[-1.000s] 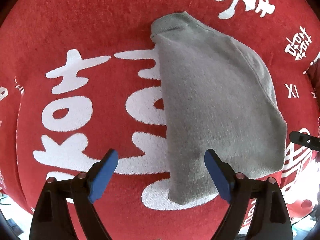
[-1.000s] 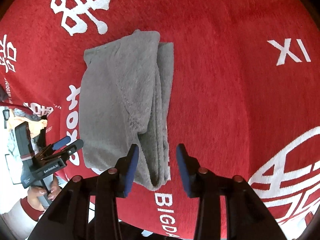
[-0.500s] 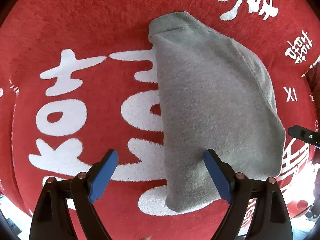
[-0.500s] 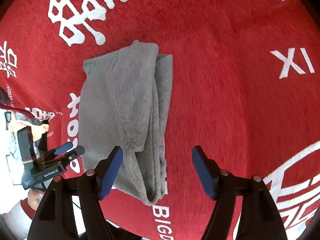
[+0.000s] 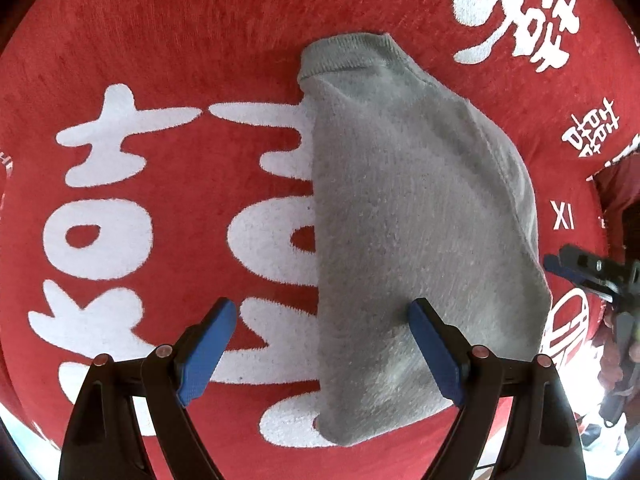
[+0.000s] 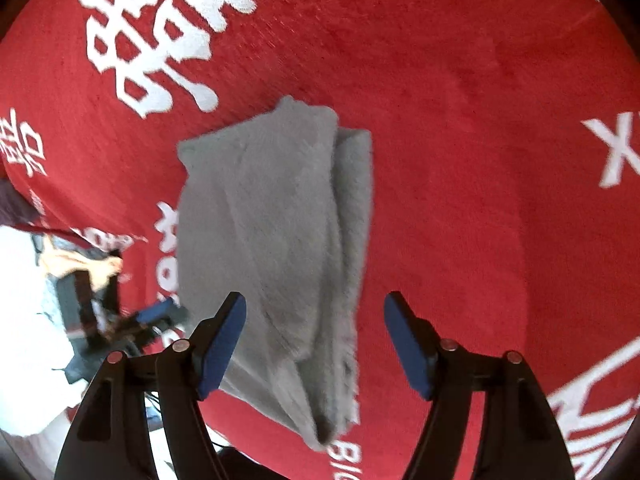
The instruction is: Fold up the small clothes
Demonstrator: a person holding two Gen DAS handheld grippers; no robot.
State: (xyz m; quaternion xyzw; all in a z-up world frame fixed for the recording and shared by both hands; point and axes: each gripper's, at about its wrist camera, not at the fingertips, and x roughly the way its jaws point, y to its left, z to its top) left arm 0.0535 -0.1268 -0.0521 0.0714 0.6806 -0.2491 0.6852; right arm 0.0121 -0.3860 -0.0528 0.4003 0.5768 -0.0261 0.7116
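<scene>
surface: red cloth (image 5: 168, 40) with large white printed characters, covering the whole work area in both wrist views.
white print: big characters (image 5: 104, 216) lie at the left of the left wrist view; small "xi" mark (image 5: 563, 214) sits at its right, past the garment.
garment: folded grey garment (image 5: 404, 232), fleecy, lying flat on the red cloth at the middle of both views; ribbed hem (image 5: 344, 54) at its far end; its left edge covers part of the white print.
garment layers: in the right wrist view the grey garment (image 6: 264, 240) shows a folded-over flap along its right edge, stacked in what look like two or three layers, though blur makes the count uncertain.
left gripper: left gripper (image 5: 322, 354) hangs over the garment's near end, blue pads spread wide; left pad (image 5: 204, 356) over bare cloth and print, right pad over grey fabric; nothing pinched.
right gripper: right gripper (image 6: 314, 346) stands over the garment's near end, pads spread apart with the near corner of the garment between them, pressing on nothing.
other tool seen: the left gripper (image 6: 132, 320) shows blurred at the left edge of the right wrist view, just beside the garment, with a hand (image 6: 86, 260) behind it.
</scene>
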